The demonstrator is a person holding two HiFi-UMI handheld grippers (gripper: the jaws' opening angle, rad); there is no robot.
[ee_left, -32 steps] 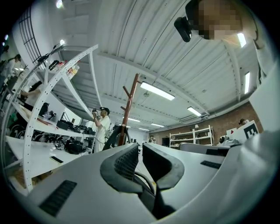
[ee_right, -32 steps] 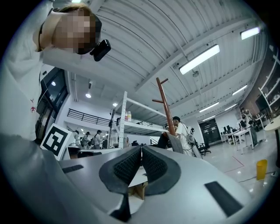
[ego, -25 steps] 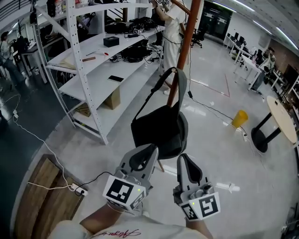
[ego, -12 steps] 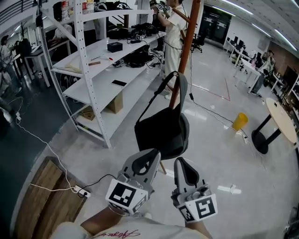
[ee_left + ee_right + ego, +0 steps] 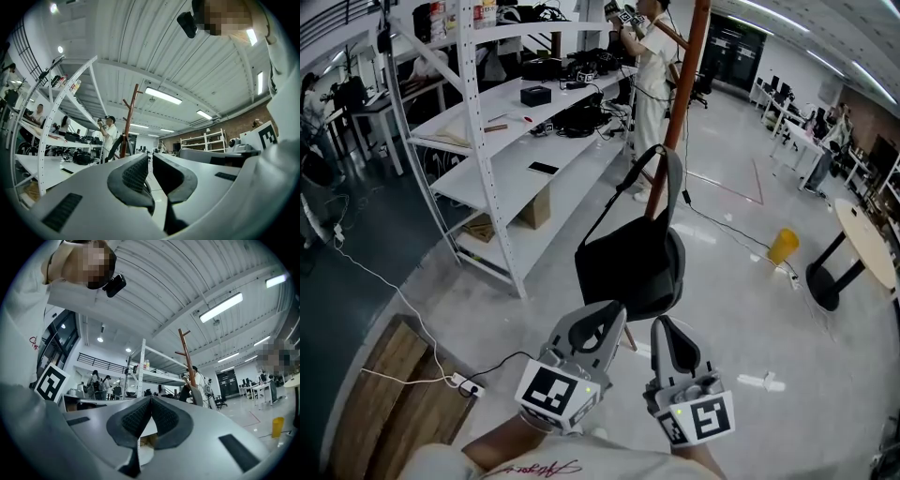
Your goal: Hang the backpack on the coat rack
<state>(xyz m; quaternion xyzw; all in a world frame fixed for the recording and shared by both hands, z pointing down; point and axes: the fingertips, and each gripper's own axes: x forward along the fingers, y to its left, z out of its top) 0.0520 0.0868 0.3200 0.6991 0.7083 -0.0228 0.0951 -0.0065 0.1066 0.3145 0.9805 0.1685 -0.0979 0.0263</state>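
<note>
- The backpack (image 5: 628,267) hangs at 12 o'clock from both grippers, its strap (image 5: 673,183) looped against the brown pole of the coat rack (image 5: 684,75). The peg that carries the loop is hidden behind the strap, so I cannot tell how deep it sits. A shallow catch could let the loop slide off and drop the bag to the floor.
- The left gripper (image 5: 592,328) is released, with a narrow gap between its jaws and nothing in it. The right gripper (image 5: 670,339) is clenched on nothing, tips meeting. Both hover low, well apart from the strap, so neither could catch the bag if it slipped.
- The bag's weight hangs on one side of a thin pole, and its body bulges out toward 6 o'clock. That could make the rack lean or rock, all the more if the bag swings.
- A person (image 5: 649,66) stands just beyond the pole at 12 o'clock. A bump from that side could shake the loop loose.
- A power strip (image 5: 461,383) and its cables lie on the floor at 8 o'clock, near the operator. A step back that way could snag a foot.
- The white shelving unit (image 5: 478,169) stands at 10 o'clock, near enough that a toppling rack might strike it.
</note>
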